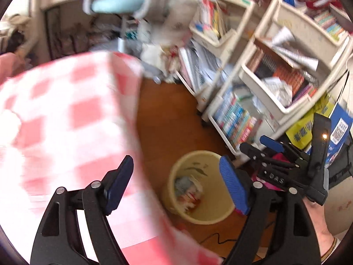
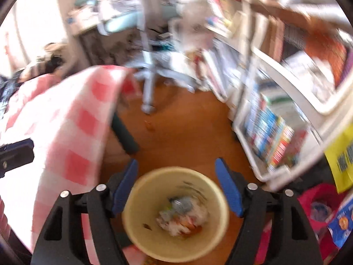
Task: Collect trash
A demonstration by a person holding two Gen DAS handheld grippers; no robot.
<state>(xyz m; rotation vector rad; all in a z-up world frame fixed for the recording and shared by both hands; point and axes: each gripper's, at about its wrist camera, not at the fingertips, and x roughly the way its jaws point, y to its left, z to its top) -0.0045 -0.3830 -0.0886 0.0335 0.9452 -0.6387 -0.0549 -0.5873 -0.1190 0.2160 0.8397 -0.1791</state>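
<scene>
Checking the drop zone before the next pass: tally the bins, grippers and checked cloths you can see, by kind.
Waste bin, cream, trash inside: 1
Grippers, both open and empty: 2 (left gripper, right gripper)
Red-and-white checked cloth: 1
Total: 4

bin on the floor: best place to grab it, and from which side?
Grip the bin by its rim, coming from above: it stands upright and open-topped, so one jaw goes inside the wall, one outside. Probably the near rim, away from the trash at the bottom. The body looks too wide to span.
</scene>
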